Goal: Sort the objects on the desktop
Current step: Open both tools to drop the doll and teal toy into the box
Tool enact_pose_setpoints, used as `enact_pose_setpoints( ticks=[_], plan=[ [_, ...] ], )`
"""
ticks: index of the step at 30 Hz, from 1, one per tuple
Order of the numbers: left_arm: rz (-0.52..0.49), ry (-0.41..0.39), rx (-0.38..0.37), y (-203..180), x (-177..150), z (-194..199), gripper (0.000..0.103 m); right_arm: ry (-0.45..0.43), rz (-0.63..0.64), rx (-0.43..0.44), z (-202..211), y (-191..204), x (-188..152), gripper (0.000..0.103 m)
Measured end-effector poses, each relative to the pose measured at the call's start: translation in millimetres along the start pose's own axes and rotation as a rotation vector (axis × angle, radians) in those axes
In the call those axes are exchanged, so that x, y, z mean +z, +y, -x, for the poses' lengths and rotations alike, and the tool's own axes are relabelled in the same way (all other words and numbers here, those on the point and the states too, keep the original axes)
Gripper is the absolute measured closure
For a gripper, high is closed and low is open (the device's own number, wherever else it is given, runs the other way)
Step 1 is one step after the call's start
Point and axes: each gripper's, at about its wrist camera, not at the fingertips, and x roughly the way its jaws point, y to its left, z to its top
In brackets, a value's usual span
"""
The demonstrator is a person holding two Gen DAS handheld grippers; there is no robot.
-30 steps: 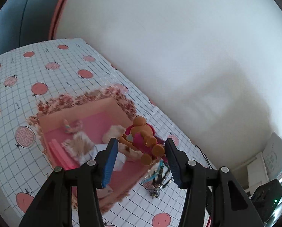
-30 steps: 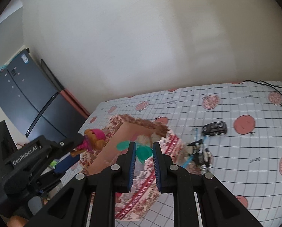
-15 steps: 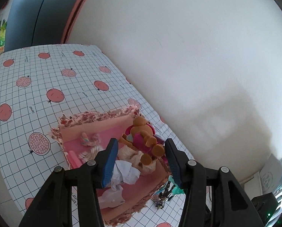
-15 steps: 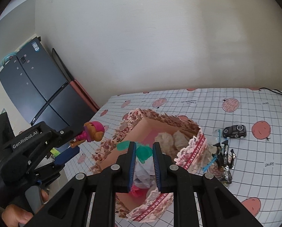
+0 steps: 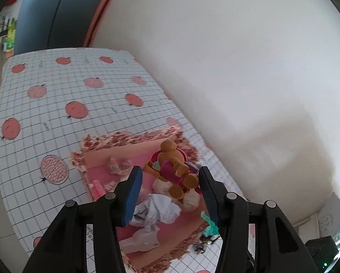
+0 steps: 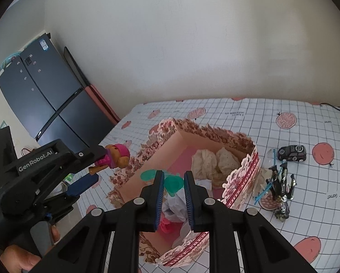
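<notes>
A brown toy puppy in pink point(image 5: 172, 168) hangs over the far side of the pink box with a floral rim point(image 5: 133, 136), and my left gripper point(image 5: 170, 173) is shut on it. The right wrist view shows the same puppy point(image 6: 115, 157) at the box's left edge. My right gripper point(image 6: 173, 175) is shut on a teal toy point(image 6: 171, 182) above the middle of the box point(image 6: 215, 132). Inside lie crumpled tissues point(image 6: 213, 163), white paper point(image 5: 156, 209), a pink comb point(image 5: 97, 187) and a small pastel toy point(image 5: 116, 166).
A black toy car point(image 6: 291, 152) and a cluster of dark candy wrappers point(image 6: 280, 188) with a blue stick lie right of the box. The fruit-print cloth point(image 5: 56, 86) runs to a white wall. A dark fridge point(image 6: 44, 104) stands at the left. A hand point(image 6: 17, 257) grips the left tool.
Both grippers have shifted sideways with their toys still held. The box now sits more squarely under them, and more of the far tablecloth shows in the left wrist view.
</notes>
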Motion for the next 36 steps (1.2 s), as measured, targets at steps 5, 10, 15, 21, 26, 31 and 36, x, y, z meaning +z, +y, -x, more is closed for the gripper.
enact_pose_setpoints(
  ticks=[5,10,15,21,26,31,36],
  plan=[
    [0.016,0.012,0.024,7.4,-2.2,-8.0,0.05,0.019,0.002,-0.004,-6.6,-0.6,-2.6,0.084],
    [0.024,0.018,0.027,9.0,-2.2,-9.9,0.05,0.031,0.015,-0.008,-8.4,1.3,-1.8,0.081],
    [0.023,0.03,0.027,7.9,-2.8,-12.0,0.05,0.05,0.018,-0.017,-11.3,2.1,-4.1,0.081],
    [0.035,0.046,0.037,9.9,-4.3,-15.5,0.048,0.063,0.018,-0.027,-14.7,1.6,-5.6,0.081],
    [0.041,0.044,0.049,10.3,-4.6,-15.5,0.036,0.064,0.015,-0.037,-15.0,1.3,-5.1,0.067],
    [0.057,0.046,0.046,12.2,-3.5,-15.4,0.023,0.057,0.019,-0.04,-13.1,2.6,-4.2,0.058],
    [0.071,0.042,0.05,13.6,-2.7,-14.2,0.018,0.051,0.019,-0.05,-10.9,3.6,-3.3,0.04]
  ],
)
